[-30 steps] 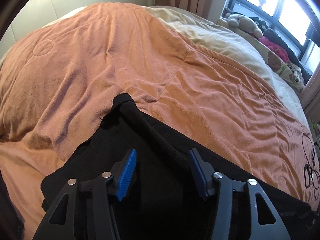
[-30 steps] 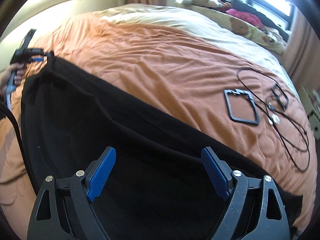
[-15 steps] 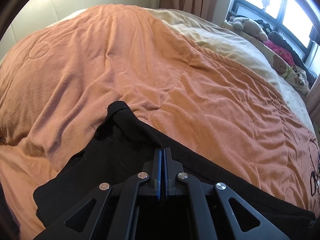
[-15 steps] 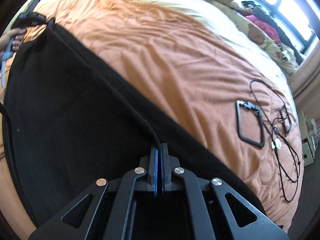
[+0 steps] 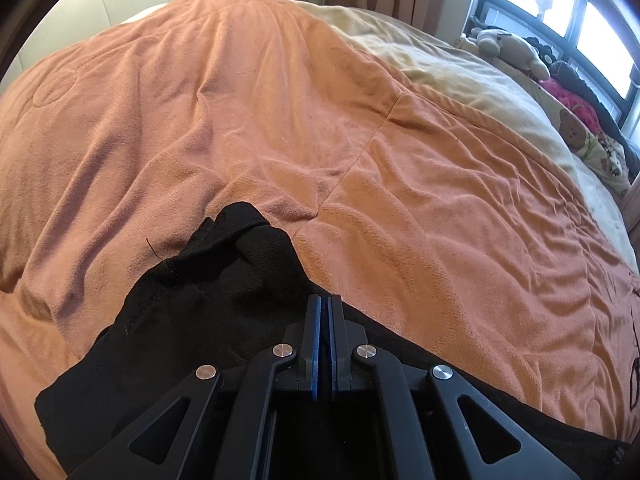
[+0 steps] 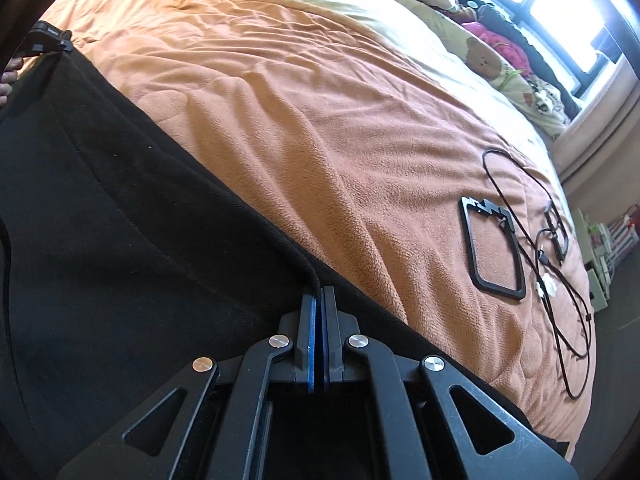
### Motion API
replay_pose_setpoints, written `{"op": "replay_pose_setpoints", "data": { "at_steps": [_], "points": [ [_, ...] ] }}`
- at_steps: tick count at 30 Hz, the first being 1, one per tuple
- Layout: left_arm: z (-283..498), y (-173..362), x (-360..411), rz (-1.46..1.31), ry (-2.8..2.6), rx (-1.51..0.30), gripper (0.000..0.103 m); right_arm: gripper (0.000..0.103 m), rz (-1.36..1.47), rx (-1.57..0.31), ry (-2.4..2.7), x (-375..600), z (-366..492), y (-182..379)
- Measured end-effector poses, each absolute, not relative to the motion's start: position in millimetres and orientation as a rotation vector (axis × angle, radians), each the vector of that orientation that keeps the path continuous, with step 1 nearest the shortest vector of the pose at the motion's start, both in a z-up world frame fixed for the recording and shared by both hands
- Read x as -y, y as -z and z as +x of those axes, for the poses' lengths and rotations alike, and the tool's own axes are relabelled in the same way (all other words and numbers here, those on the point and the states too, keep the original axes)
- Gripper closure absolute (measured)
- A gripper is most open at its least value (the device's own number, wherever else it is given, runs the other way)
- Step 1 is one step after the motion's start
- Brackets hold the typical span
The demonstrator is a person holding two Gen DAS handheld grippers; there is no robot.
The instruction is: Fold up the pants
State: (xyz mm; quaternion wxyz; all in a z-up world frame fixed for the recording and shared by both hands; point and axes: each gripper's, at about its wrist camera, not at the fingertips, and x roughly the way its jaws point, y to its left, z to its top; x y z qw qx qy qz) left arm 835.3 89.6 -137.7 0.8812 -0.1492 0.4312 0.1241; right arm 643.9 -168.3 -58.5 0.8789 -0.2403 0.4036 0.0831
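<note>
Black pants [image 5: 208,304] lie spread along the near side of an orange bedspread [image 5: 280,120]. My left gripper [image 5: 324,300] is pinched on their far edge near a bunched end [image 5: 240,220]; its jaws are opening by a hair, the cloth still between the blue pads. In the right wrist view the pants [image 6: 120,240] stretch away to the left. My right gripper [image 6: 319,290] is shut on the corded far edge. The left gripper [image 6: 48,36] shows far off at the top left, on the other end, with a hand [image 6: 8,76] behind it.
A black rectangular frame [image 6: 494,252] and a looping black cable [image 6: 560,280] lie on the bedspread to the right. Stuffed toys [image 5: 508,46] and a pillow sit under the window. A pale padded headboard [image 5: 120,0] stands at the far end.
Both grippers stood open over the pants a second ago and have since shut on the far edge. Both have sunk closer to the bed, the right one rolling a little.
</note>
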Motion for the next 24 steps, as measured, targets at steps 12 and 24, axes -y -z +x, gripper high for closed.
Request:
{"op": "replay_pose_setpoints", "data": {
  "at_steps": [12, 24],
  "points": [
    [799, 100, -86, -0.263, -0.176, -0.851, 0.006, 0.028, -0.338, -0.750, -0.057, 165, 621, 45],
    [718, 59, -116, -0.215, -0.177, -0.838, 0.006, 0.028, -0.169, -0.756, -0.046, 206, 553, 13]
  ]
}}
